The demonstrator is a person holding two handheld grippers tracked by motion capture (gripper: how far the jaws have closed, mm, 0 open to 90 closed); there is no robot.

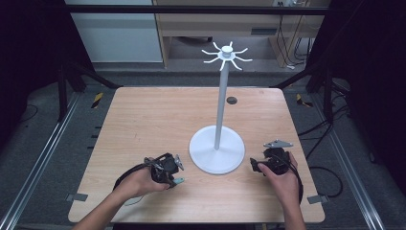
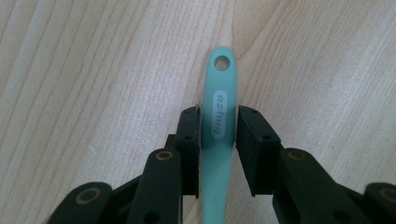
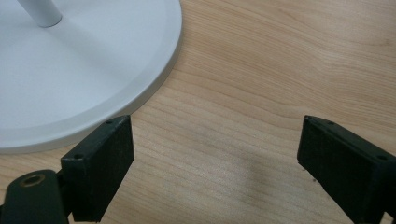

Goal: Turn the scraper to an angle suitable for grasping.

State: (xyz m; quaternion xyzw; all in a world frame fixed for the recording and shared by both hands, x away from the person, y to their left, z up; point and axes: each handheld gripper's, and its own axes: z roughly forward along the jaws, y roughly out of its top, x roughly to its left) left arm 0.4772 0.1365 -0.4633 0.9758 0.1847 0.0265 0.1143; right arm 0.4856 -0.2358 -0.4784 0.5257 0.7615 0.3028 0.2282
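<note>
The left gripper [image 2: 218,128] clasps a mint-green plastic handle [image 2: 218,107], flat and smooth, with a round hanging hole at its rounded end; both black fingers [image 2: 189,135] press its sides above the pale wood-grain tabletop [image 2: 93,70]. From the high view the handle [image 1: 178,181] shows as a small green tip near the tabletop's [image 1: 158,115] front edge, left of a white stand [image 1: 218,143] with a round base, slim pole and radiating hooks. The right gripper [image 3: 215,163] is released, its matte fingers wide apart beside the base's glossy rim.
</note>
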